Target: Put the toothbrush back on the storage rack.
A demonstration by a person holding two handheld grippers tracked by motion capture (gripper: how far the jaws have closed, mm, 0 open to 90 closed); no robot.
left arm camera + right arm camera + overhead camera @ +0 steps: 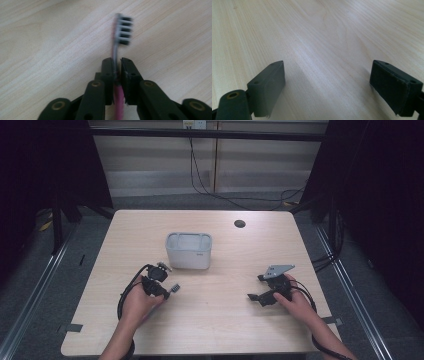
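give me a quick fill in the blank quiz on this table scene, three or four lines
1. The left tool is shut on a ____ with a pink handle.
2. The right tool has its jaws ____, with bare table between them.
3. The white container stands on the table, ____ the person than both tools.
4. The toothbrush head has ____ bristles.

Missing words: toothbrush; open; farther from; dark

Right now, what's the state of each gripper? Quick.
Left gripper: closed on the toothbrush, gripping its neck just below the bristle head.
Right gripper: open, nothing between its jaws, over the bare table.
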